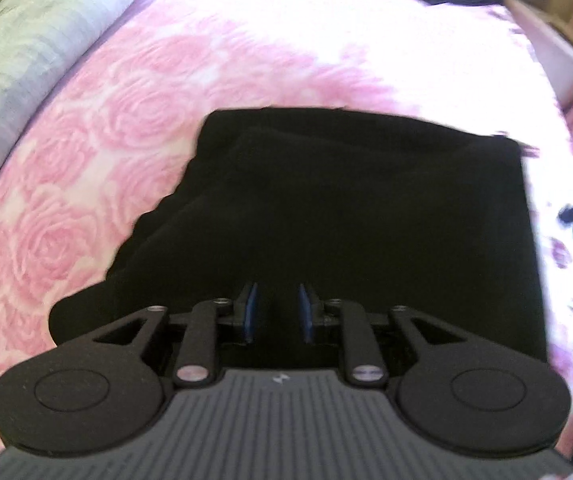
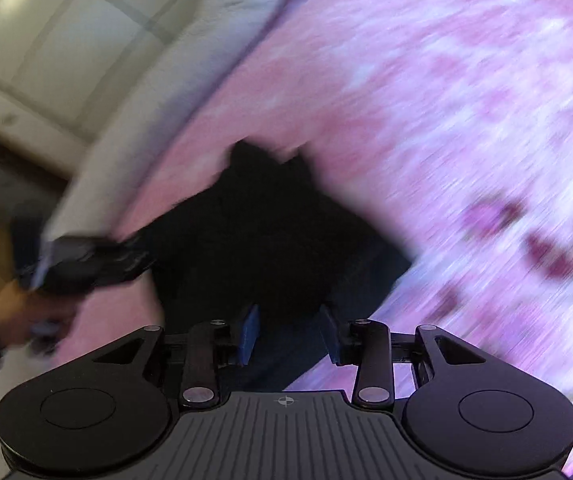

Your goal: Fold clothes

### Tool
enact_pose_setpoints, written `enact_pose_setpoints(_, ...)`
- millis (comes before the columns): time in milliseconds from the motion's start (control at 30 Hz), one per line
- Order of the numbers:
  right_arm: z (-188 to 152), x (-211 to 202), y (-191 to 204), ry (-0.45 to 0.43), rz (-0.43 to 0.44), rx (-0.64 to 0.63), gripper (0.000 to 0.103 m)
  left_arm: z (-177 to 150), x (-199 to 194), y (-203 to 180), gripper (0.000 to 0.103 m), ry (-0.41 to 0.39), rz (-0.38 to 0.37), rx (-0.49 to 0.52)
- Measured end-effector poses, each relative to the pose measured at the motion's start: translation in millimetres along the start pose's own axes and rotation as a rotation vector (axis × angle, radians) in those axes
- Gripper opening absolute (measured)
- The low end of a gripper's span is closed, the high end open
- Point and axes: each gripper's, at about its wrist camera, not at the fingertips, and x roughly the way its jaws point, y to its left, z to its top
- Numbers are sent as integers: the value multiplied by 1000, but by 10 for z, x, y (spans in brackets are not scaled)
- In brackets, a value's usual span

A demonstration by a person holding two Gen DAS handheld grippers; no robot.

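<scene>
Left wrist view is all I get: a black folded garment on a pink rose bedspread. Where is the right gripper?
Observer: The right gripper is over one end of the black garment. Its jaws stand apart with dark cloth in the gap; I cannot tell if they pinch it.
Operator: Can you see my left gripper from there?
Observer: Yes, blurred. The left gripper is at the garment's left side in the right wrist view, held by a hand.
Operator: Anything beyond the bed?
Observer: A pale tiled surface lies past the grey quilt along the bed's edge.
</scene>
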Motion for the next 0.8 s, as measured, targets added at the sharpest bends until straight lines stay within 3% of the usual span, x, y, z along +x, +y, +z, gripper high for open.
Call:
enact_pose_setpoints(100,-368,160,192,114,114,-47,51,-5,-84,-244,21,-11,-130,77)
enact_pose_setpoints(233,-676,544,395,136,191,-107,54,100,132,-608,21,32,-254,243)
enact_pose_setpoints(300,-715,720,422,105,192,-110,54,154,306,-740,22,79,-254,316)
enact_pose_setpoints(400,-791,893,336,43,195,0,56,173,551,-818,26,145,-248,339)
enact_pose_setpoints(467,-944,996,339,41,225,82,64,129,648,-841,27,154,-252,366)
enact_pose_setpoints(533,-1067,1019,466,27,175,12,66,100,648,-850,27,144,-244,375)
enact_pose_setpoints(600,-1054,1013,461,17,165,61,66,87,642,-846,27,145,-238,362)
enact_pose_setpoints(800,-990,951,595,50,87,16,66,173,536,-785,27,144,-238,329)
